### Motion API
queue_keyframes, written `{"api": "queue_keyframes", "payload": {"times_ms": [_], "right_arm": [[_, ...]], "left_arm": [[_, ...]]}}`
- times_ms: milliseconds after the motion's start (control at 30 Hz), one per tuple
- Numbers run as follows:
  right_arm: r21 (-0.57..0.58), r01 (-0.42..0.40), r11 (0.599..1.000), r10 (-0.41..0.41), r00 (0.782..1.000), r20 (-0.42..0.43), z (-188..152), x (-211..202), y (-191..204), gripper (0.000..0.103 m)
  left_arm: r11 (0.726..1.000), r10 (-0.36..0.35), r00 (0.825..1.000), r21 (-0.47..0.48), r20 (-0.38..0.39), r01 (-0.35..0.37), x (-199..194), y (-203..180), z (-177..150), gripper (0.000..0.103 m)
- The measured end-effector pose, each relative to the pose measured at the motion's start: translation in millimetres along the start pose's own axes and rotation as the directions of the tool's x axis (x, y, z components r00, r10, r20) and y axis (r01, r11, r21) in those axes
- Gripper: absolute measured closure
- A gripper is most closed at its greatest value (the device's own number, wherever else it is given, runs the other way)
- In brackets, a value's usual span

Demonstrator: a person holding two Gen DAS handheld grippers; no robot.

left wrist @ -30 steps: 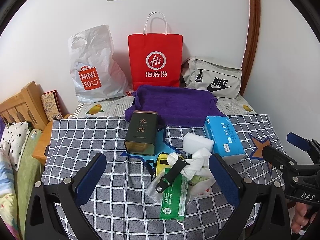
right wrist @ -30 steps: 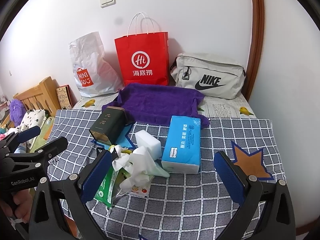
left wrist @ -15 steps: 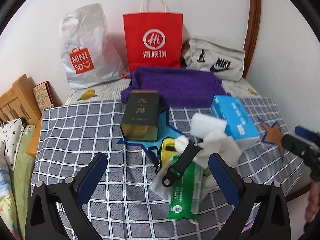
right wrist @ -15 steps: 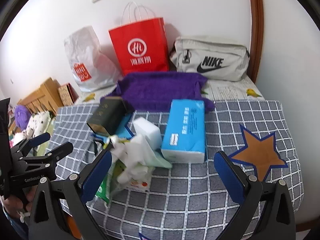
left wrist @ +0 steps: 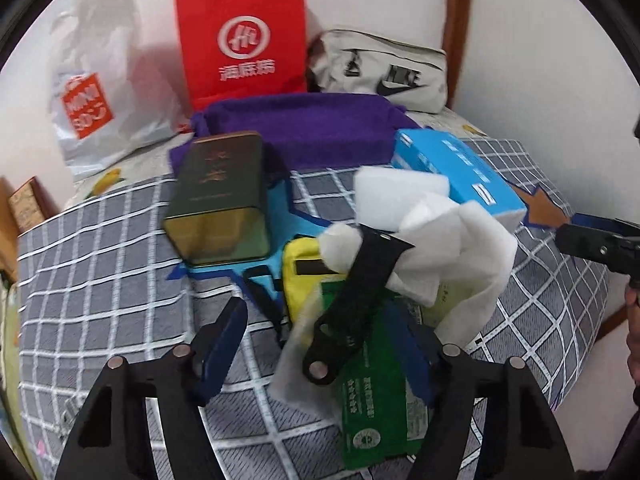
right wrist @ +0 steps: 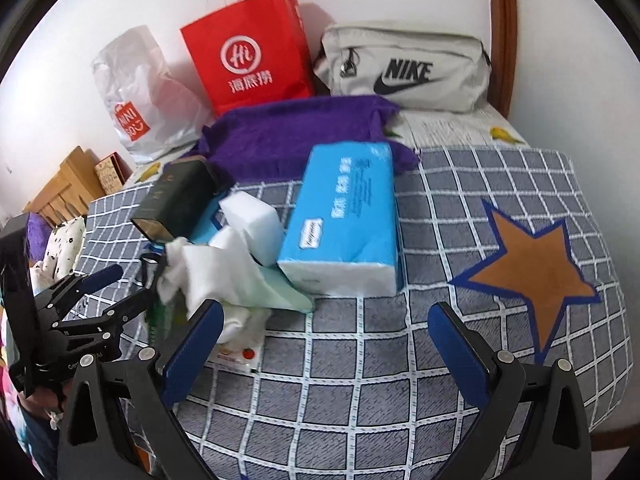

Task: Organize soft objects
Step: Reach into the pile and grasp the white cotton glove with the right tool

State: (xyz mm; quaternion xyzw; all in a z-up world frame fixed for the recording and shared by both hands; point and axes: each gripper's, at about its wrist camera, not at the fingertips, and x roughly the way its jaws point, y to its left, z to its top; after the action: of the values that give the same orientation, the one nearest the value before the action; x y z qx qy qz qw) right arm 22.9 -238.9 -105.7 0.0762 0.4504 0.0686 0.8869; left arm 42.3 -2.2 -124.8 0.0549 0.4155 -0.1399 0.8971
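Note:
A pile of small items lies on the checked cloth (left wrist: 100, 240): a black strap (left wrist: 352, 300), a green packet (left wrist: 372, 400), white foam sheets (left wrist: 452, 240), a yellow pouch (left wrist: 300, 276), and a white sponge block (left wrist: 392, 196). A blue tissue pack (right wrist: 344, 216) lies beside them, with a purple towel (right wrist: 296, 132) behind. My left gripper (left wrist: 324, 344) is open, its jaws on either side of the strap and green packet. My right gripper (right wrist: 324, 344) is open and empty, in front of the tissue pack. The left gripper also shows in the right wrist view (right wrist: 100, 292).
A dark green tin (left wrist: 220, 204) lies on its side left of the pile. A red paper bag (left wrist: 244, 40), a white Miniso bag (left wrist: 92, 92) and a grey Nike bag (right wrist: 408, 68) stand against the wall. A brown star (right wrist: 532, 264) marks the cloth at right.
Both grippers moved forward and down toward the pile. The left gripper's jaws now straddle the black strap and green packet. The right gripper closed in on the tissue pack.

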Motion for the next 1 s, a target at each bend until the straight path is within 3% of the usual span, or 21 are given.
{"api": "queue_keyframes", "payload": {"times_ms": [200, 233, 467, 600, 633, 700, 733, 900, 1000], "right_arm": [[0.028, 0.007, 1.0, -0.006, 0.999, -0.034, -4, 19, -8, 0.002], [0.03, 0.007, 1.0, -0.006, 0.999, -0.038, -4, 21, -8, 0.002], [0.018, 0.014, 1.0, -0.013, 0.998, -0.059, -2, 32, -3, 0.002], [0.016, -0.002, 1.0, 0.003, 0.997, -0.073, -2, 37, 0, 0.002], [0.013, 0.001, 1.0, 0.0, 0.997, -0.075, -3, 38, 1, 0.002], [0.007, 0.004, 1.0, -0.004, 0.997, -0.079, -4, 40, 3, 0.002], [0.006, 0.003, 1.0, -0.003, 0.997, -0.081, -4, 41, 4, 0.002], [-0.007, 0.004, 1.0, -0.005, 0.995, -0.098, -7, 46, 9, 0.002], [-0.019, 0.012, 1.0, -0.014, 0.995, -0.104, -8, 48, 11, 0.002]], "left_arm": [[0.994, -0.088, 0.995, 0.061, 0.037, 0.085, 18, -4, -7, 0.047], [0.993, -0.108, 0.993, 0.053, 0.042, 0.105, 19, -3, -8, 0.05], [0.986, -0.158, 0.981, -0.025, 0.111, 0.162, 22, 8, -20, 0.048], [0.97, -0.198, 0.971, -0.115, 0.137, 0.214, 25, 20, -25, 0.048], [0.966, -0.2, 0.97, -0.138, 0.139, 0.219, 26, 23, -25, 0.048], [0.972, -0.165, 0.981, -0.152, 0.104, 0.18, 31, 24, -27, 0.031], [0.972, -0.17, 0.982, -0.15, 0.085, 0.182, 34, 24, -28, 0.028], [0.975, -0.167, 0.982, -0.131, 0.085, 0.177, 33, 22, -29, 0.029], [0.98, -0.171, 0.979, -0.086, 0.109, 0.18, 25, 19, -29, 0.041]]}}
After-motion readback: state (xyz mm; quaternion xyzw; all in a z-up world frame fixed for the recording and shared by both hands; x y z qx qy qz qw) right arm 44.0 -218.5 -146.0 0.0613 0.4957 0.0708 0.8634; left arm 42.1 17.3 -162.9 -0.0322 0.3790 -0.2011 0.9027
